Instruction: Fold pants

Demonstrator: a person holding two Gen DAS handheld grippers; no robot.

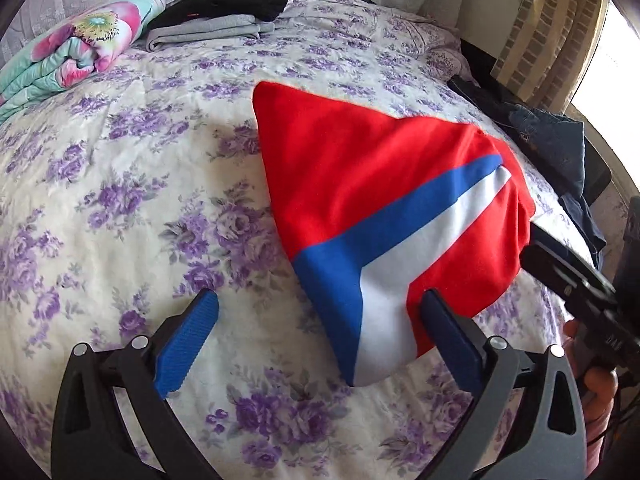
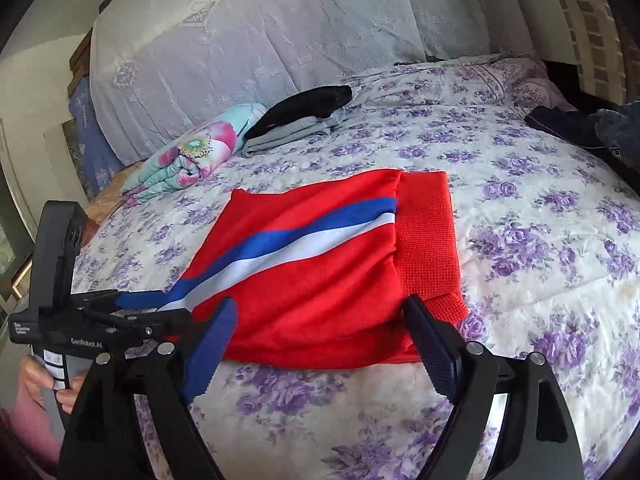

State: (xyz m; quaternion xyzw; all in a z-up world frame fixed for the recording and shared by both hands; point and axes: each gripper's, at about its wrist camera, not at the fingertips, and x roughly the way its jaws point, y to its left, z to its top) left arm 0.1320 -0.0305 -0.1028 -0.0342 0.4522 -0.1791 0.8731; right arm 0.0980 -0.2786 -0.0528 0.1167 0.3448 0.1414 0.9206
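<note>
Red pants (image 1: 360, 168) with a blue and white stripe lie folded on the purple-flowered bedspread (image 1: 120, 200). In the left wrist view my left gripper (image 1: 319, 306) is open. The striped near corner of the pants lies between its blue pads, which do not press it. In the right wrist view my right gripper (image 2: 320, 306) stands open over the near folded edge of the pants (image 2: 320, 280), with the ribbed waistband (image 2: 428, 232) to the right. The left gripper's black housing (image 2: 80, 332) shows at the left, beside the striped corner.
A rolled floral quilt (image 1: 80, 48) and a stack of folded black and grey clothes (image 1: 216, 20) sit at the far side of the bed. Dark jeans (image 1: 560, 140) are heaped at the right edge. A lace-covered headboard (image 2: 280, 40) rises behind. A hand (image 2: 36, 380) holds the left device.
</note>
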